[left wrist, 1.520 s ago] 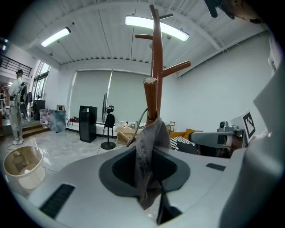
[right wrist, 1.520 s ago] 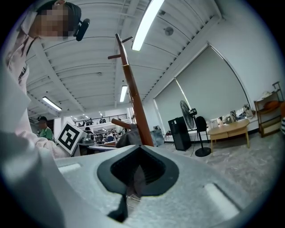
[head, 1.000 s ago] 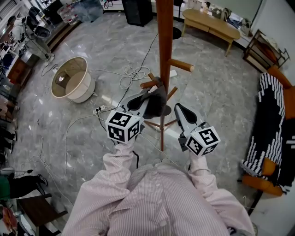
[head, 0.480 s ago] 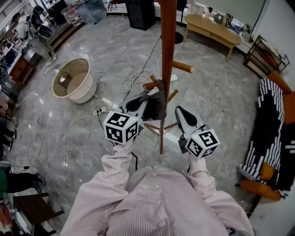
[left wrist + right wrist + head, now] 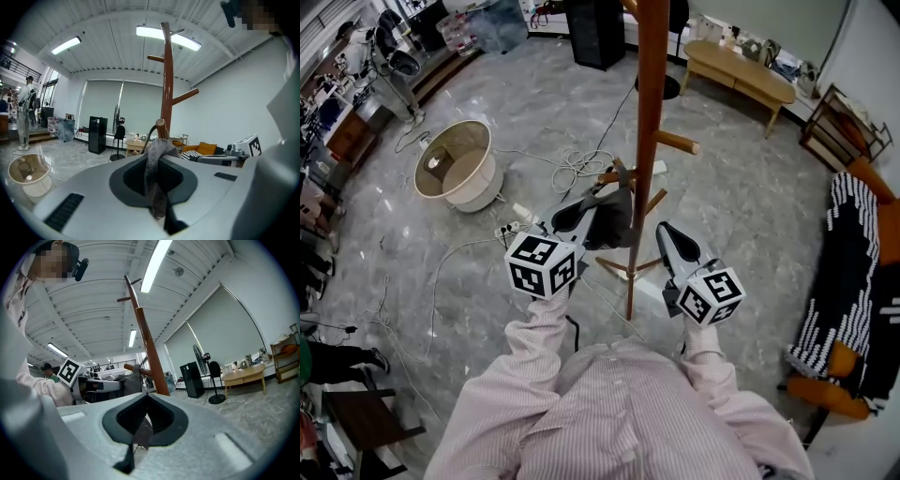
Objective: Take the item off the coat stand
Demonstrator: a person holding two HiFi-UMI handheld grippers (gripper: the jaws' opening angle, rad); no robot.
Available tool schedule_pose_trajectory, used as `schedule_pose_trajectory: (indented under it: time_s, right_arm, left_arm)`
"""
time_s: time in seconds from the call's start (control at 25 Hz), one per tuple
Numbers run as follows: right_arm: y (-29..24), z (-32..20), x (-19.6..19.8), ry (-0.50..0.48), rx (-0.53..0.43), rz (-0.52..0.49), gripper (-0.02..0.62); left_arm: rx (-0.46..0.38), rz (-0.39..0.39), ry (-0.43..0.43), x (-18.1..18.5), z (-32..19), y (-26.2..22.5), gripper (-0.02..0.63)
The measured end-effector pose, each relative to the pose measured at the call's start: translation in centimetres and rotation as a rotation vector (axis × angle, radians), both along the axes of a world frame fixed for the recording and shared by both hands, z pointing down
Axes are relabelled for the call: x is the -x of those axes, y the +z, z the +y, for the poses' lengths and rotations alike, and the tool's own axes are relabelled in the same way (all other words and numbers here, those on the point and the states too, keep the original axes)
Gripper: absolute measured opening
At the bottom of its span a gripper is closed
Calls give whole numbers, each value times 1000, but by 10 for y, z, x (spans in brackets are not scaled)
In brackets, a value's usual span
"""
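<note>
**Cloth raised a little, not yet off its peg**

The grey cloth (image 5: 611, 216) still drapes over the tip of a peg (image 5: 606, 175), at 9 o'clock from the coat stand (image 5: 649, 112) pole. The left gripper (image 5: 589, 214), clamped on it from 8 o'clock, has risen slightly, so the cloth probably needs more lift to clear. The right gripper (image 5: 666, 232), at 4 o'clock, is closed and empty.

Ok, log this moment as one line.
left gripper: shut on grey cloth | grey cloth: draped over coat stand peg | right gripper: shut, empty
</note>
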State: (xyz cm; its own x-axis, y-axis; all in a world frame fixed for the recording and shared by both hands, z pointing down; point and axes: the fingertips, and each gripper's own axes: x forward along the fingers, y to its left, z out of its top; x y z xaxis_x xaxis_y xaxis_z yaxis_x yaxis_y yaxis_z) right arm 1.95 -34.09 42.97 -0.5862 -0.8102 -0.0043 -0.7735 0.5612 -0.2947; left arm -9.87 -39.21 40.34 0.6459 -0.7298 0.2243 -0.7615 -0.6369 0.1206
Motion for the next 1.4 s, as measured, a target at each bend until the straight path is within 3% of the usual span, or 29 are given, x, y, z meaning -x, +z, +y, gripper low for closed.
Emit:
schedule_pose_trajectory:
  time_s: [0.8,1.4]
  right_arm:
    - [1,5,21,-70,7,-1,5]
    - [-3,8,27,-103,-10,28,5]
  left_arm:
    - [-45,89,-112,39,27,-18,15]
    - [-46,116,-224,81,65,11,15]
